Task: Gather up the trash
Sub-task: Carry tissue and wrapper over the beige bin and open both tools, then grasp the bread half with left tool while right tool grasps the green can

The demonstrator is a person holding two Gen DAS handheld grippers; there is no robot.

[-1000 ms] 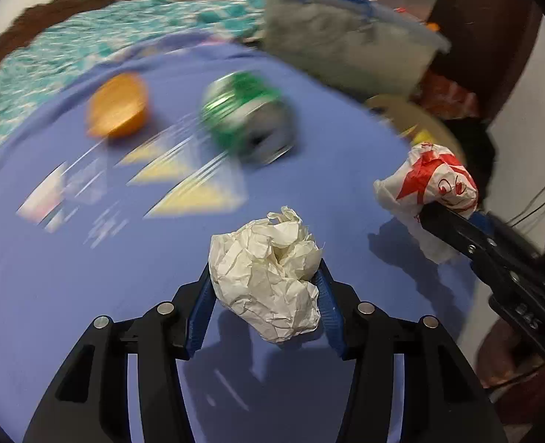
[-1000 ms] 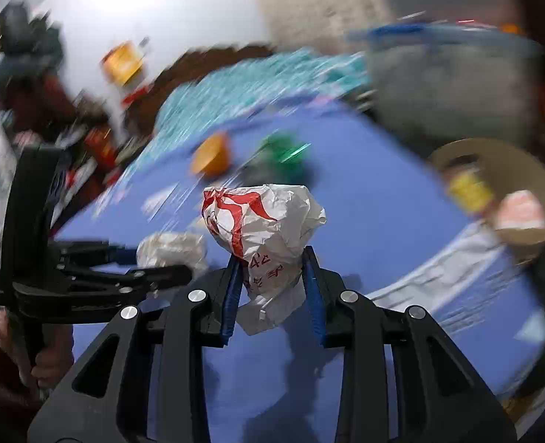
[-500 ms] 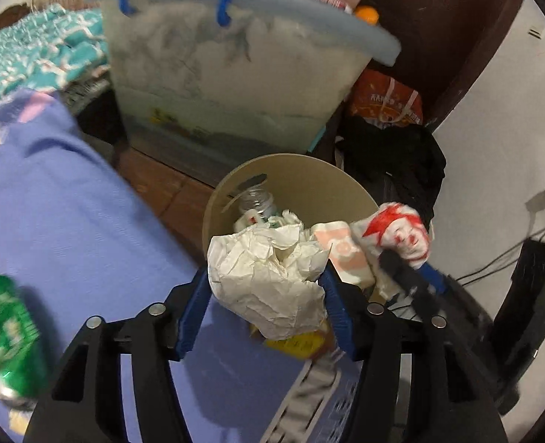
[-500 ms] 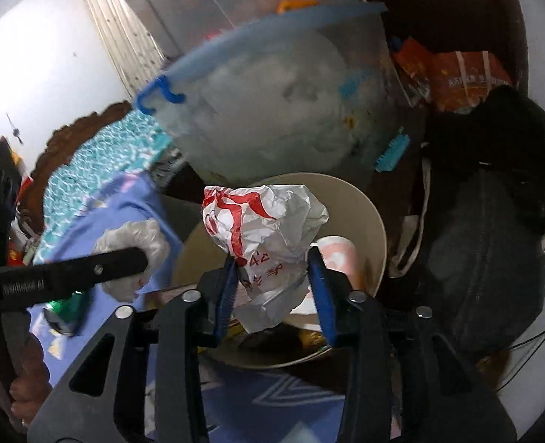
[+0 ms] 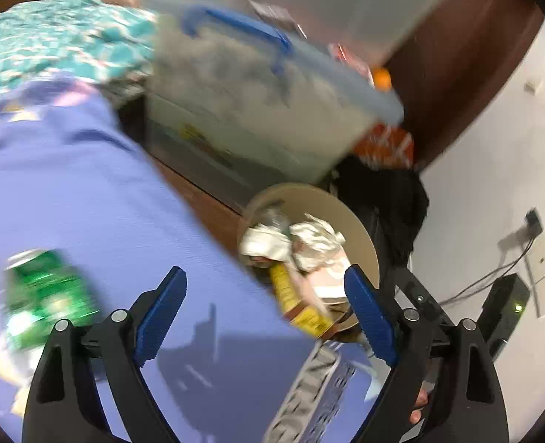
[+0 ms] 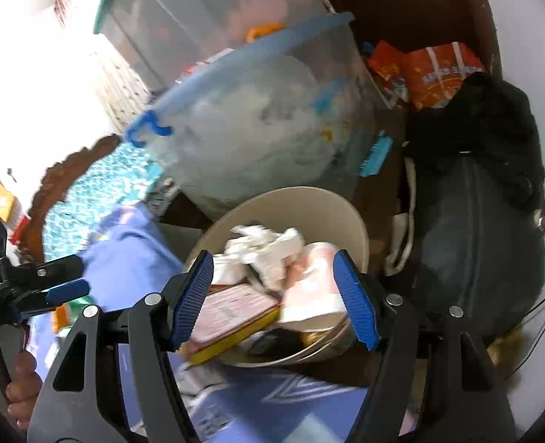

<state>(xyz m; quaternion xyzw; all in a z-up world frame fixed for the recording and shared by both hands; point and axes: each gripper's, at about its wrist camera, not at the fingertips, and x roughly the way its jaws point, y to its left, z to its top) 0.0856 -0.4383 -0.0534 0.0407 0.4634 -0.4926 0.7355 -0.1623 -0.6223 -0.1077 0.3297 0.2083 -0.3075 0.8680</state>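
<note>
- Two grippers face one landmark, the beige bin (image 5: 361,229), which stands on the floor just off the edge of the purple cloth (image 5: 88,192).
- Far left of the bin, on the cloth, lies a green can (image 5: 43,288), blurred.
- Left gripper (image 5: 265,317): released, its jaws opening wide with nothing between the blue pads (image 5: 161,310); the bin sits beyond them, toward the right pad.
- Inside the bin lie the crumpled white paper (image 5: 316,236) and other wrappers, with a yellow box (image 5: 294,302) leaning at its near rim.
- Behind the bin, up and left of it, stands a clear tub (image 5: 257,110) with a blue handle.
- Right gripper (image 6: 274,301): also released, jaws opening, nothing pinched; it hangs directly over the bin (image 6: 331,203).
- Between its pads, down in the bin, show white crumpled paper (image 6: 265,247), a pinkish wrapper (image 6: 309,280) and a flat box (image 6: 232,310).
- Right of the bin lies a black bag (image 6: 475,221).
</note>
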